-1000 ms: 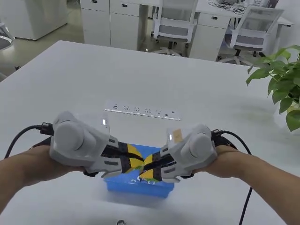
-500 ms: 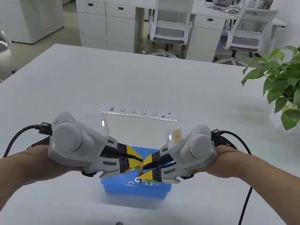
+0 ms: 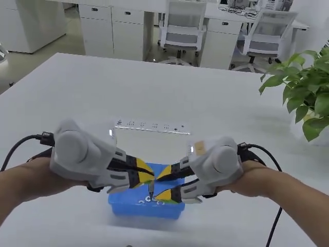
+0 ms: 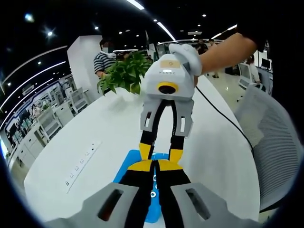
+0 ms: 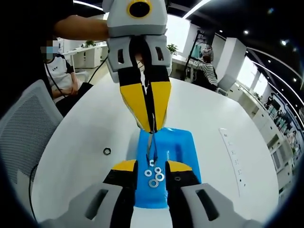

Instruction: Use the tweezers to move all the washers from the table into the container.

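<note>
Both grippers have drawn a little apart over the blue container (image 3: 126, 207) since the earlier frame, so the gap between their yellow tips now shows the tweezers (image 3: 150, 194) hanging there. The container keeps its place on the desk (image 3: 154, 87), in front of the white power strip (image 3: 151, 126).

The left gripper (image 3: 145, 177) has its jaws pressed together on the tweezers, which point tip-down into the container. In the right gripper view the tweezer tips sit at a cluster of silvery washers (image 5: 153, 183) on the container floor. The right gripper (image 3: 161, 184) faces the left one with its jaws spread and nothing between them, over one end of the container. A dark washer (image 5: 107, 151) lies on the desk beside the container, apart from it.

The desk is plain white and wide. A black cable (image 3: 20, 146) trails from the left gripper. Beyond the desk stand office chairs (image 3: 180, 31) and white cabinets (image 3: 110, 25), with a leafy plant (image 3: 303, 87) at the right edge.
</note>
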